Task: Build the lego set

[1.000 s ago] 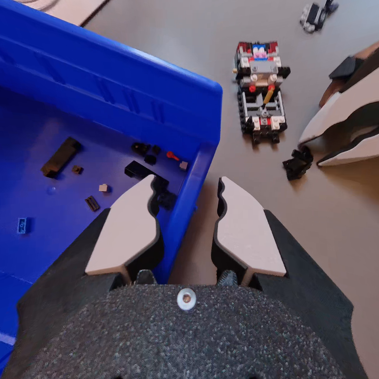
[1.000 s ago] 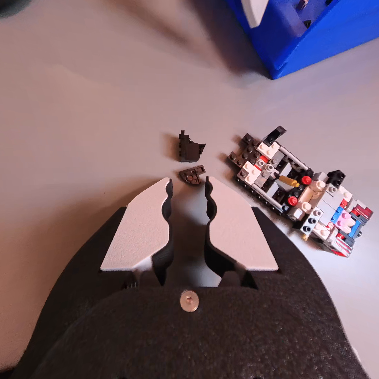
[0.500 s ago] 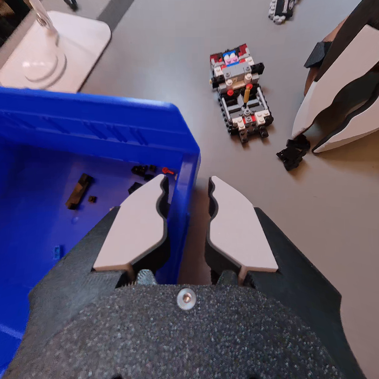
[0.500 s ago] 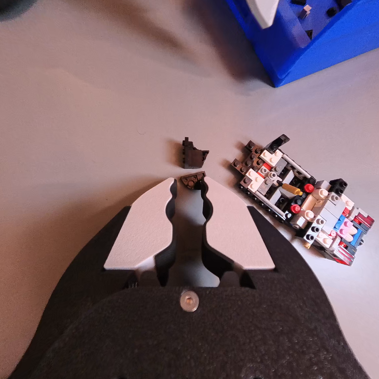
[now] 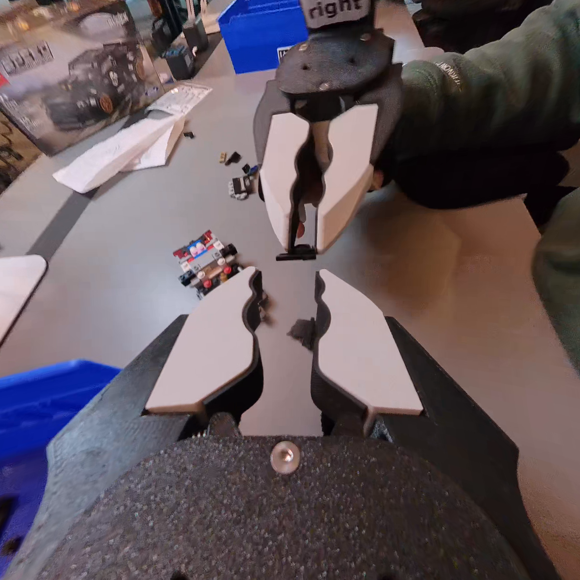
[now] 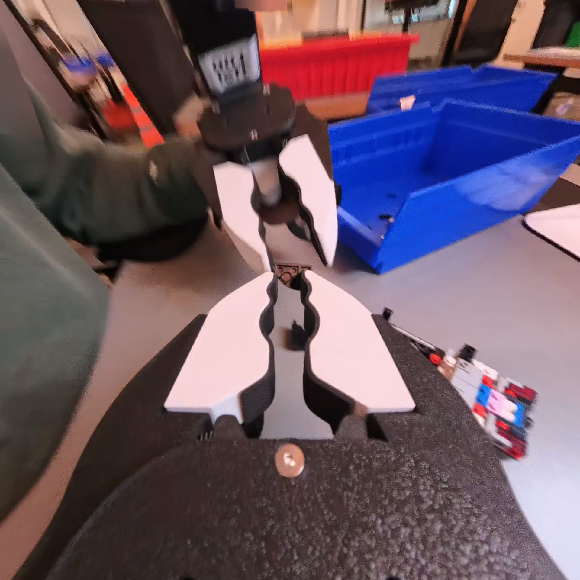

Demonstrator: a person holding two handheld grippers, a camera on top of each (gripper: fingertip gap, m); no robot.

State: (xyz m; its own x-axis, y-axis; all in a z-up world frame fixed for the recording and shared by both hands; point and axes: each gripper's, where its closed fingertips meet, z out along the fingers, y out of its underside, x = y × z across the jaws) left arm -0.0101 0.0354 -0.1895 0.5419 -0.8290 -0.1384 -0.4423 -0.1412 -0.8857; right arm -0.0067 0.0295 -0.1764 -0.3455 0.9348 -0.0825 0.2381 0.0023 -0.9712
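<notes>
Small black studded plate: gripped by its edges at the very tips of the right gripper, held level, clear of the grey table. Hung just ahead of the left gripper, whose fingers stood apart, touching nothing.

Black clump of bricks: lay on the table under the 2 grippers.

Part-built brick car: black, white, grey and red, blue and pink at 1 end; sat near the clump.

Blue bin: stood open-topped, well apart.
</notes>
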